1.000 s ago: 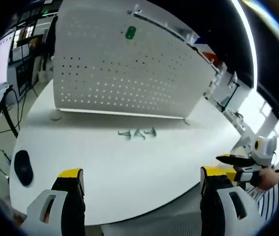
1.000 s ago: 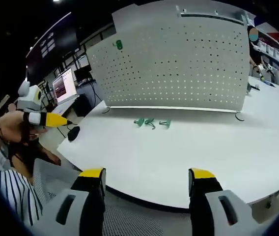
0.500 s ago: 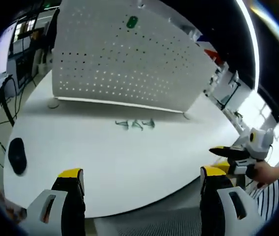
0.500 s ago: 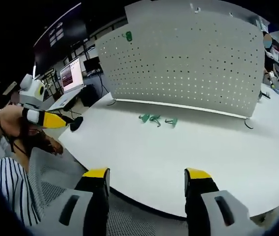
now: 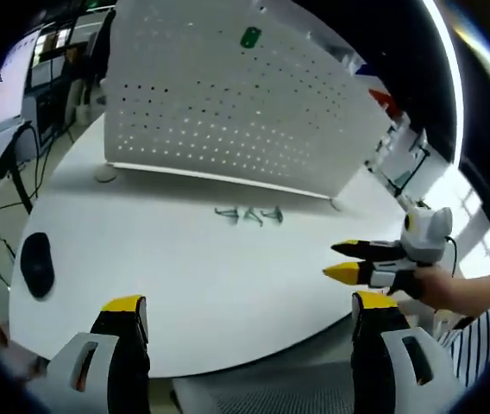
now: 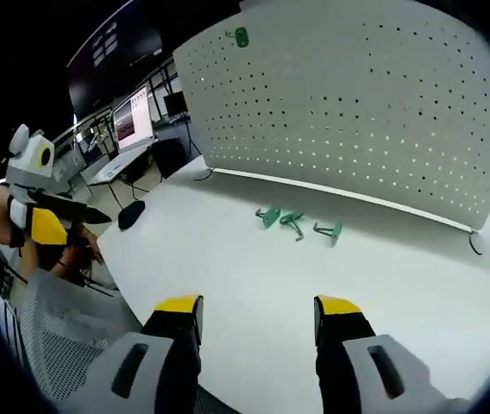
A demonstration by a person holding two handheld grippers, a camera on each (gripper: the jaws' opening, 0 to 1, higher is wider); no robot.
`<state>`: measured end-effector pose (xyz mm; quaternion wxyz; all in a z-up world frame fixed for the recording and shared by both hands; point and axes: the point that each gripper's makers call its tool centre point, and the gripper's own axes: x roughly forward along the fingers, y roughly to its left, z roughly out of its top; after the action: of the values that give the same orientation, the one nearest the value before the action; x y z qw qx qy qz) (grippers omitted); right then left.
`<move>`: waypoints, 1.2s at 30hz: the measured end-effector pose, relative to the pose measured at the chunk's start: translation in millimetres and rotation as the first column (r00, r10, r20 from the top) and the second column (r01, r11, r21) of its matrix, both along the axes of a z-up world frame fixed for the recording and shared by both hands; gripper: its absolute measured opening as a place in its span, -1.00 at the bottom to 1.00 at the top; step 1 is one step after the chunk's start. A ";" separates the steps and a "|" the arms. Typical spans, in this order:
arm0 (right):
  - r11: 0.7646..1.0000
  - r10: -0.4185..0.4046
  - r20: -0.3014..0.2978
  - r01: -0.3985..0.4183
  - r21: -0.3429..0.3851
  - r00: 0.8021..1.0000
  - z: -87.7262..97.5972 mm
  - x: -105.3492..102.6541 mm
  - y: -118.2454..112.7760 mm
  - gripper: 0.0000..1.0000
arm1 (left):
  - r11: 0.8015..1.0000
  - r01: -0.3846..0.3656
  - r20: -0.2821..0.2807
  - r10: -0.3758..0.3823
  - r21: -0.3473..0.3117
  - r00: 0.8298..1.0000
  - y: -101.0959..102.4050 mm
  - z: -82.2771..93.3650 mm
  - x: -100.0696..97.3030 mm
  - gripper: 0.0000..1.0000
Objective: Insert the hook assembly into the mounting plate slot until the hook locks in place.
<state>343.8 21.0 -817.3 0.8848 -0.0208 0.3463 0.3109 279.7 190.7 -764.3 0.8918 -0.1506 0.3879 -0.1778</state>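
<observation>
A big white worktop [image 5: 193, 276] has a tall white board full of little holes [image 5: 228, 103] standing on it. One green hook [image 5: 250, 37] is stuck high up on that board; the right gripper view shows it too [image 6: 241, 36]. Three small green hooks [image 5: 248, 215] lie in a row on the worktop, near the bottom edge of the board but not touching it. In the right gripper view the three hooks [image 6: 295, 223] look bigger and closer.

The left hand-held gripper [image 5: 249, 315] is wide open, with nothing between its yellow-tipped jaws. The right hand-held gripper [image 6: 258, 309] is open too, and it holds nothing.

The left gripper view shows a black mouse [image 5: 37, 264] on the worktop's left side. It also shows the right hand-held gripper [image 5: 348, 261] coming in from the right, with a hand around it and a striped sleeve [image 5: 478, 332] behind. The right gripper view shows the left hand-held gripper [image 6: 98, 216] at the left, and a lit screen [image 6: 133, 121] far back behind it.
</observation>
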 end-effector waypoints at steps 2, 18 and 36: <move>1.000 0.004 -0.012 -0.004 0.004 1.000 -5.4 6.8 7.3 -0.08 | 1.000 -0.005 -0.001 0.005 0.003 1.000 3.1 -0.6 0.9 1.00; 0.994 0.095 -0.002 -0.095 -0.048 0.995 -16.6 61.9 61.6 -0.21 | 1.000 -0.020 -0.039 0.019 -0.019 0.999 7.9 -13.6 11.0 0.99; 0.994 0.059 -0.062 -0.064 -0.088 0.996 -58.3 105.1 82.9 -0.45 | 0.999 -0.038 -0.071 0.035 -0.033 0.997 14.4 -20.4 11.2 0.98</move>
<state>448.9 103.9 -875.6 0.8623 -0.0621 0.3853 0.3228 290.9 205.1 -784.7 0.8780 -0.1792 0.4130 -0.1627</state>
